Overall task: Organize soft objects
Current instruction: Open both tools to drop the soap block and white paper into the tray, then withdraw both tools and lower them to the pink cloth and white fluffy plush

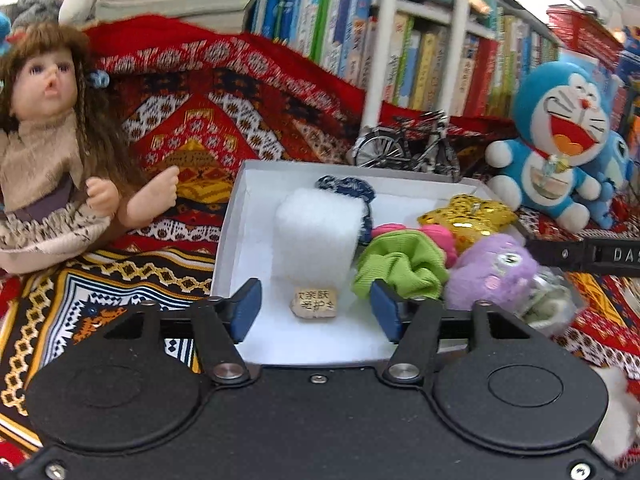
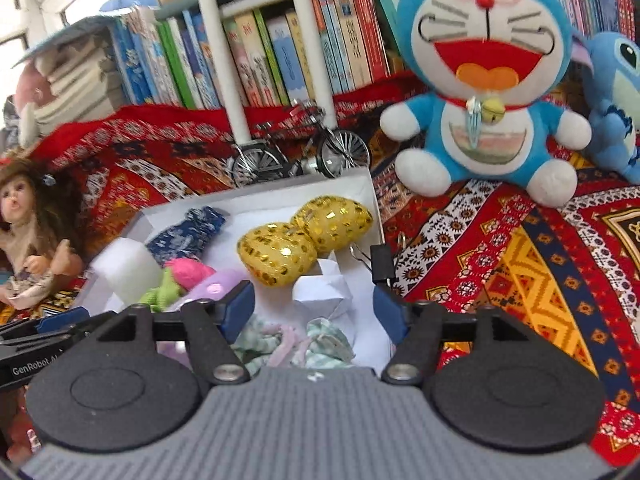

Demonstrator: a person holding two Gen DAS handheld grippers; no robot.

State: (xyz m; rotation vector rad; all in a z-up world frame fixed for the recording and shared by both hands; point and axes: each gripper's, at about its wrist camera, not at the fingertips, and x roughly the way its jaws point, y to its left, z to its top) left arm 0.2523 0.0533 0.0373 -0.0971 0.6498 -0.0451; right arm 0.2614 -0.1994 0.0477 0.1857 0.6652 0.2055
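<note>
A white box (image 1: 236, 216) sits on the patterned red cloth (image 1: 224, 92), and everything else is easiest placed from it. Left of the box a long-haired doll (image 1: 52, 128) sits on the cloth. Inside, toward the box's left wall, a white fluffy block (image 1: 316, 236) stands upright with a small printed tag (image 1: 315, 303) at its foot and a dark blue crocheted piece (image 1: 348, 186) just behind it. Right of the block lie a green scrunchie (image 1: 400, 268) and a pink one (image 1: 438, 236), touching each other, then a purple plush (image 1: 492, 268) and, toward the box's back right corner, a gold sequined bow (image 1: 466, 214). A pale checked scrunchie (image 2: 288, 342) lies at the near right of the box.

The left claw (image 1: 316, 312) hovers over the near edge of the box, its jaws standing apart with nothing between them but the tag beyond. The right claw (image 2: 314, 312) hangs over the near right part, jaws wide, the checked scrunchie lying loose under them.

Behind the box stands a small metal bicycle model (image 1: 408, 148). Right of the box sits a blue Doraemon plush (image 2: 488, 80), with a blue Stitch plush (image 2: 616, 108) beside it.
</note>
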